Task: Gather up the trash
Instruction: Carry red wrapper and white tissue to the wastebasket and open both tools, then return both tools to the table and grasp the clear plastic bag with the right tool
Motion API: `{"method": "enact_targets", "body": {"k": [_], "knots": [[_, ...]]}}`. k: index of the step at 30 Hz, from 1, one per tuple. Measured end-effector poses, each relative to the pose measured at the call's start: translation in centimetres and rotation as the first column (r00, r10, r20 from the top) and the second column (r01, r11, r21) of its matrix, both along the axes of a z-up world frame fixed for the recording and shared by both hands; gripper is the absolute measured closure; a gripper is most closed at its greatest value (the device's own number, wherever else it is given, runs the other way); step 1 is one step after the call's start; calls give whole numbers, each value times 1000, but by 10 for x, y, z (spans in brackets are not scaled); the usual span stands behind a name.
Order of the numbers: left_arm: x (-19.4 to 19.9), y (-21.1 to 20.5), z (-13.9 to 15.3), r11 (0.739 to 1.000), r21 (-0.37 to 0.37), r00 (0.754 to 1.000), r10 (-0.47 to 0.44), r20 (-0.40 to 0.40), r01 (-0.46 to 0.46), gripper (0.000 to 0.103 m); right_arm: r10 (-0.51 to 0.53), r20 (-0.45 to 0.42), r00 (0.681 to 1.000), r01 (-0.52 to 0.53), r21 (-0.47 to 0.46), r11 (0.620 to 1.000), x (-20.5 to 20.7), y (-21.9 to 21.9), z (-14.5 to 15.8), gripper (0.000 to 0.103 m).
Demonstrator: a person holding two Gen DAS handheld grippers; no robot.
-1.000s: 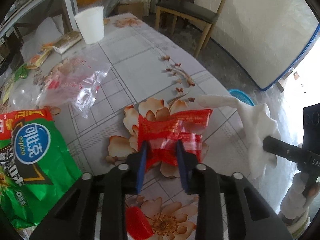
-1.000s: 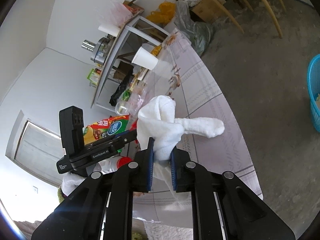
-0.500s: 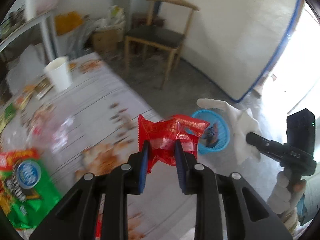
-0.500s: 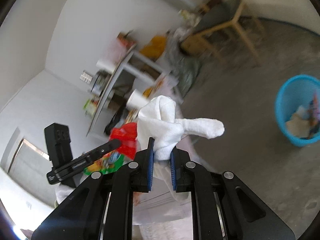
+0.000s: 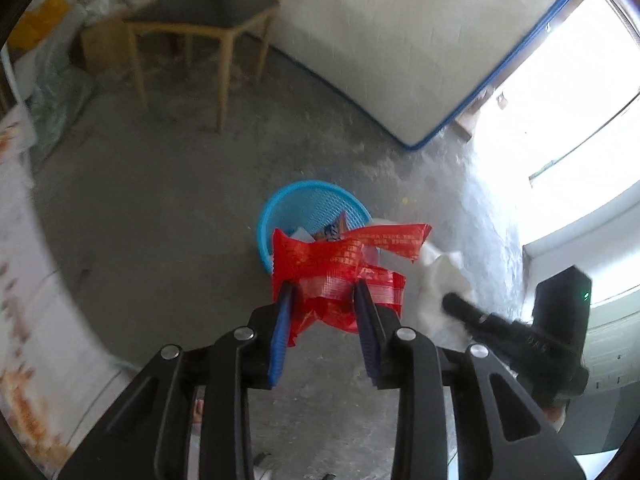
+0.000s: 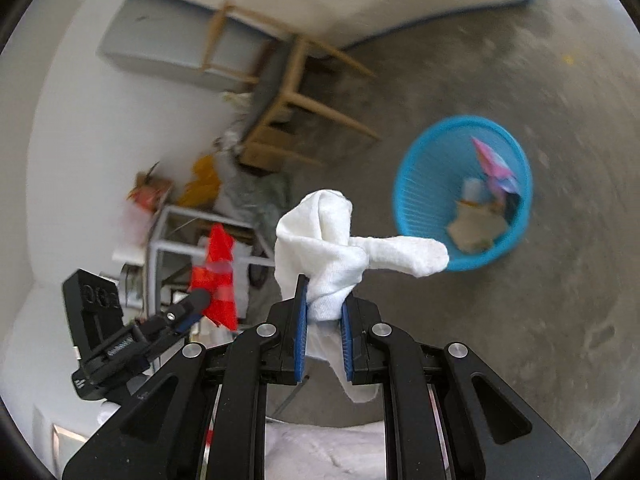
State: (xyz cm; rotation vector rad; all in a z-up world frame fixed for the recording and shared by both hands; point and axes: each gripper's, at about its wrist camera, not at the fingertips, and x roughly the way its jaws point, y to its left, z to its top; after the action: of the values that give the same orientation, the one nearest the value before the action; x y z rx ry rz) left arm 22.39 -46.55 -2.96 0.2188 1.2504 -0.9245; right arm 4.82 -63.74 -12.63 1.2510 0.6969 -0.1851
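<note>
red wrapper (image 5: pixel 336 276) between left tool (image 5: pixel 326 300) pads, above blue basket (image 5: pixel 312 204)

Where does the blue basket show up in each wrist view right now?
Left wrist: the blue basket sits on the floor at centre frame, its near side hidden behind the red wrapper in the left tongs.
Right wrist: the basket is right of centre, above the tip of the white cloth.
Shared landmark: the wooden chair.
</note>
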Motion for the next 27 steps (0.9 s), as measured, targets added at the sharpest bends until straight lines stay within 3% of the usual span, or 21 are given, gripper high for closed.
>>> {"method": "enact_targets", "body": {"k": [10, 15, 17, 21, 27], "knots": [[32, -100, -80, 993, 111, 995, -24, -94, 34, 68, -128, -103, 986, 147, 197, 969, 24, -41, -95, 84], [50, -132, -110, 991, 136, 993, 0, -116, 16, 57, -223, -114, 968, 245, 241, 939, 35, -56, -129, 51], [54, -133, -112, 992, 128, 992, 12, -126, 4, 51, -261, -126, 957, 285, 255, 924, 33, -60, -138, 51], [54, -129, -101, 1000, 32, 988, 6, -154, -1, 43, -285, -119, 951, 307, 258, 916, 25, -61, -140, 49], [49, -114, -64, 996, -90, 990, -16, -140, 3, 42, -301, -100, 948, 316, 219, 923, 7, -62, -124, 49]]}}
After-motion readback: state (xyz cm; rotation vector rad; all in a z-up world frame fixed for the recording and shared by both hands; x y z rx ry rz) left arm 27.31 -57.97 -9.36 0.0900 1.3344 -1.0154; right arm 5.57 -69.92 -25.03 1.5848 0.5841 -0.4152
